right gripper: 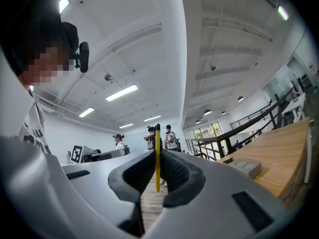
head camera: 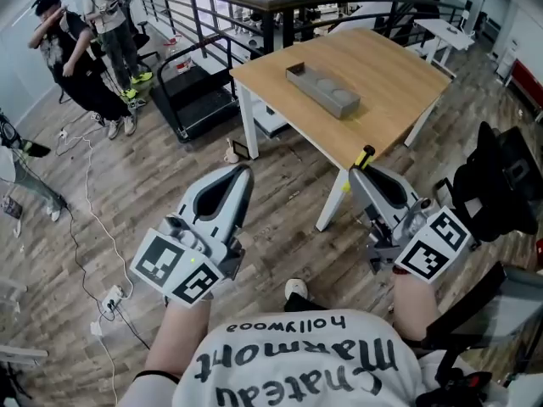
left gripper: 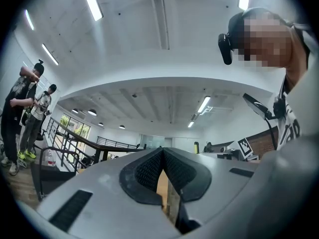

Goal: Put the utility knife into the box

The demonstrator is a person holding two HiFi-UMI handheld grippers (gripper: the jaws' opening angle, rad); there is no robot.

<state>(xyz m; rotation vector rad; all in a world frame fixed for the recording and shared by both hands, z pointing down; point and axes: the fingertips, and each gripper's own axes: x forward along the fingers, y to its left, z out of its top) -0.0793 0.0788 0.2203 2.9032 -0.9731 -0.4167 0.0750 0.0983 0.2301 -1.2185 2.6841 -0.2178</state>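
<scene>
**A:** Where was the big wooden worktop (head camera: pixel 382 75)?

**B:** Out in front, with the grey box (head camera: pixel 322 89) on top. I could not see well inside the box.

**A:** And the left gripper (head camera: pixel 243 171)?

**B:** Its jaws were pressed together, holding nothing.

**A:** The right gripper (head camera: pixel 359 171)?

**B:** Its jaws squeezed the utility knife (head camera: pixel 366 153), well apart from the box. They hid most of it. Only a thin yellow edge and black tip stuck out.

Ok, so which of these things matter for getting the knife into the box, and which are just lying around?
For the job: utility knife, gripped in the right tool; grey box on the wooden table.
Just around: left tool, shut and empty; treadmill; bystanders.
</scene>
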